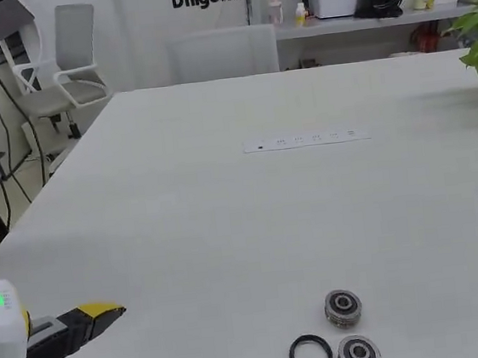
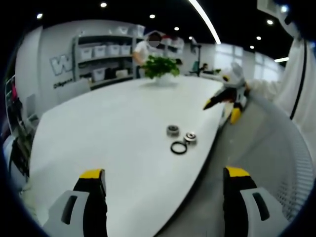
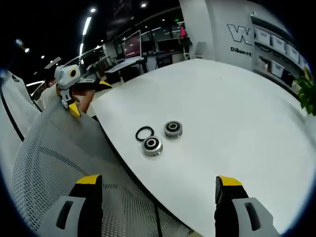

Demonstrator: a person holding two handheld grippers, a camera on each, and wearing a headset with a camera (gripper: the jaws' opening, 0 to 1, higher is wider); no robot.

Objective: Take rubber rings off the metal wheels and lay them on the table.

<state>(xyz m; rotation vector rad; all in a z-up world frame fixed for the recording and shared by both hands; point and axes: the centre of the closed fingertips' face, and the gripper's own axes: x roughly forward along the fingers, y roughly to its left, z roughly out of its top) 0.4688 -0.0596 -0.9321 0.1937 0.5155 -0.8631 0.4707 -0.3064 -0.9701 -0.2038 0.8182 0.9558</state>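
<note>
Hovering w/ left gripper (image 2: 164,172) & right gripper (image 3: 158,179) both wide open, empty. One rubber ring (image 1: 310,354) lies loose; I'd say dark-rimmed wheel (image 1: 359,354) next: pin it, peel ring.

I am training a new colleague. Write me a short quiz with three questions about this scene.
1. How many wheels lie on the table?
2. True or false: the left gripper and the right gripper are both open.
3. Where is the loose ring? A) around a wheel B) flat on the table, beside the wheels C) between a gripper's jaws
Key: 1) two 2) true 3) B
</note>
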